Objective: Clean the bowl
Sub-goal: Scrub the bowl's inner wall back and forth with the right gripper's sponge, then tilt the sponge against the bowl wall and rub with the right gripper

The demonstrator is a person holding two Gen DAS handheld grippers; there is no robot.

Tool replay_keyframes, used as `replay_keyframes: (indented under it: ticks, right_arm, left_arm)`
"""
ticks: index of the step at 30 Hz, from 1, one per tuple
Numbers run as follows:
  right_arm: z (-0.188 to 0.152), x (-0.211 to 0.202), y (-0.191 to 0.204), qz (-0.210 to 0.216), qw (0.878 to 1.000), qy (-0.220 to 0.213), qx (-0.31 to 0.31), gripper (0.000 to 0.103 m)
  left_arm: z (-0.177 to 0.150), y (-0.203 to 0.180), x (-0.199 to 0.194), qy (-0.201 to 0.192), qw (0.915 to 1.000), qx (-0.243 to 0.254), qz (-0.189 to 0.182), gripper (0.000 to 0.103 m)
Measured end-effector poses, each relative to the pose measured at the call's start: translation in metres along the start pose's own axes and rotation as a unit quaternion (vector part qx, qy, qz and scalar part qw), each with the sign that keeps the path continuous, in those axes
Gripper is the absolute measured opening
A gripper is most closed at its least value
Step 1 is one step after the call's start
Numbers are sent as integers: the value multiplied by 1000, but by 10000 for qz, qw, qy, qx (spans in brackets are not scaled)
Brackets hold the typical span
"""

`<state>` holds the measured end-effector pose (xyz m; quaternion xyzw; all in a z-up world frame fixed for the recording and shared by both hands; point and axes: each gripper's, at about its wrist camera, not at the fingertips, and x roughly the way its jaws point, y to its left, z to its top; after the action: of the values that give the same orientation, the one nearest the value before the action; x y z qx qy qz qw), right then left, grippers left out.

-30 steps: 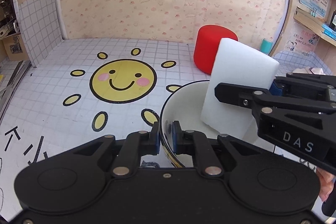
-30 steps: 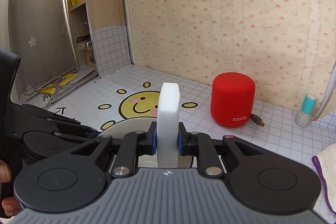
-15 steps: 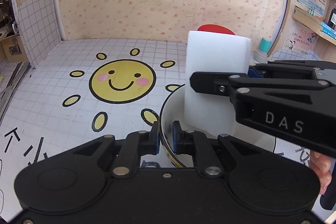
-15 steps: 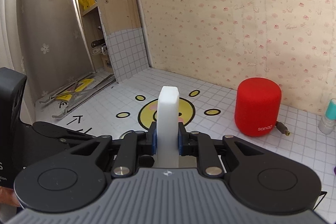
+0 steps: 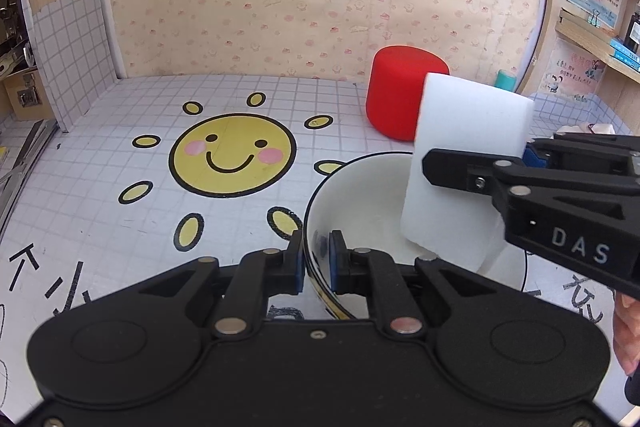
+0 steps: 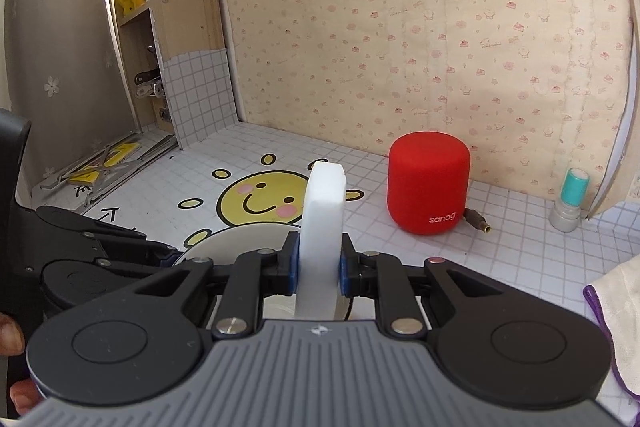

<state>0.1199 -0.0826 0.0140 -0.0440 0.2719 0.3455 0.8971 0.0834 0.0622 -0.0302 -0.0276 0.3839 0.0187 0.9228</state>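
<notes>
The jaws of the left gripper [image 5: 316, 261] are clamped on the near rim of the bowl [image 5: 360, 195], one blue pad outside the wall and one inside, and the jaws of the right gripper [image 6: 319, 267] are clamped on the flat sides of a white sponge [image 6: 322, 223] that stands on edge between them. The left view shows the sponge's broad face [image 5: 468, 163], its lower corner down inside the bowl at the right, with the right gripper [image 5: 480, 167] reaching in from the right; the right view gives only the sponge's thin edge and a sliver of the bowl [image 6: 240, 239] past the fingers. The bowl sits on a gridded mat [image 5: 100, 163], to the right of and nearer than a smiling yellow sun [image 5: 232, 155]. A red speaker [image 5: 394, 95] stands beyond the bowl by the far wall. Only the right view shows its plug [image 6: 476, 221], the teal-capped bottle [image 6: 570, 203] in full further right, and a purple-edged cloth [image 6: 616, 323] at the near right. A fingertip [image 5: 624, 331] shows at the left view's right edge.
</notes>
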Motion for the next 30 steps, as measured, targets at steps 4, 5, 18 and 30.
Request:
replay_keyframes:
  ticks: [4,5,18,30]
  right_arm:
    - [6,14,9,282,9996,63,-38,21]
    - [7,15,11,335,9994,56,-46,21]
    - [9,19,16,452,9989,94,-112,21]
    - [-8,-16,0,115,9996,-148,193,21]
  left_arm:
    - [0,0,0,2,10000,12,2,13]
    - [0,0,-1,0,10000,10,8,13]
    - [0,-1,-1,20,10000,-59,68,13]
    - [2,8,0,66,9996,-231,-167,14]
